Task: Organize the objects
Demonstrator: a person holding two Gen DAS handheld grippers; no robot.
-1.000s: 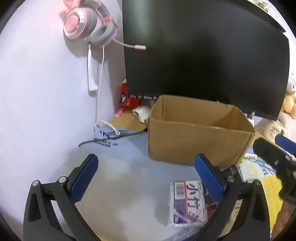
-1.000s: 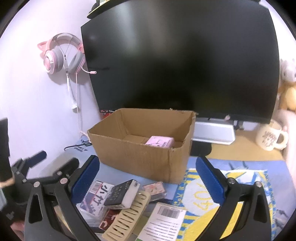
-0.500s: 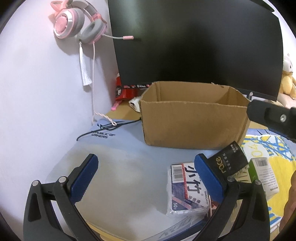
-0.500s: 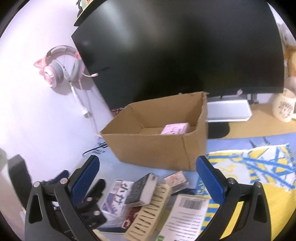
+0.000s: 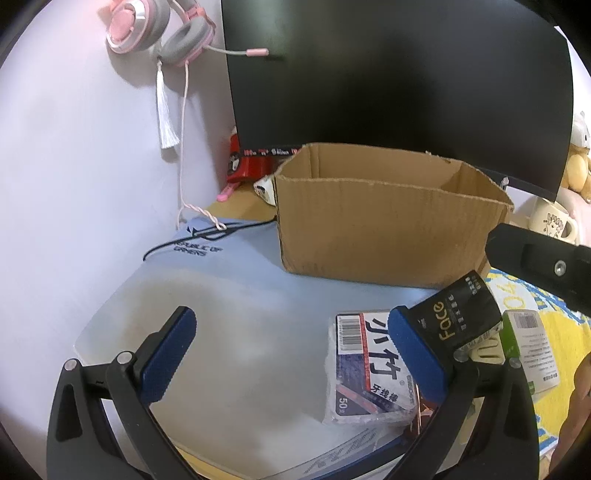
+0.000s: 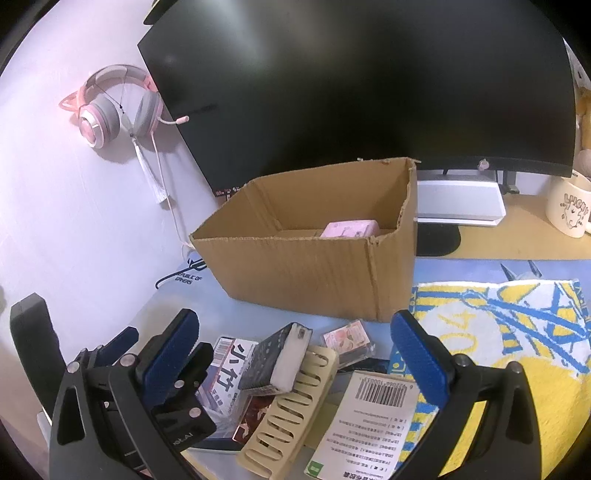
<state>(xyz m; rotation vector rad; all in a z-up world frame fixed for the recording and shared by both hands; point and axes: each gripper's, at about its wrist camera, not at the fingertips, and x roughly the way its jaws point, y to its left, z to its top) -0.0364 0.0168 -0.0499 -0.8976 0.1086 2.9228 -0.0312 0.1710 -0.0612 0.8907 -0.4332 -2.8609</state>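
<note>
An open cardboard box (image 5: 384,225) (image 6: 310,262) stands on the desk mat, with a pink packet (image 6: 349,229) inside it. In front of the box lies a pile: a floss pack (image 5: 369,369) (image 6: 229,363), a black "Face" box (image 5: 458,314) (image 6: 275,360), a beige slotted holder (image 6: 295,406), a small card pack (image 6: 349,338) and a white barcoded box (image 6: 369,417) (image 5: 532,350). My left gripper (image 5: 291,332) is open over bare mat, left of the pile. My right gripper (image 6: 295,332) is open above the pile, holding nothing.
A large black monitor (image 6: 369,92) rises behind the box. A pink headset (image 5: 159,33) hangs on the left wall. A cream mug (image 6: 569,210) stands far right, and a yellow and blue towel (image 6: 517,332) covers the mat at right.
Both grippers have come lower and closer to the pile, so the black box and floss pack look larger. Both stay open and nothing has been picked up.
</note>
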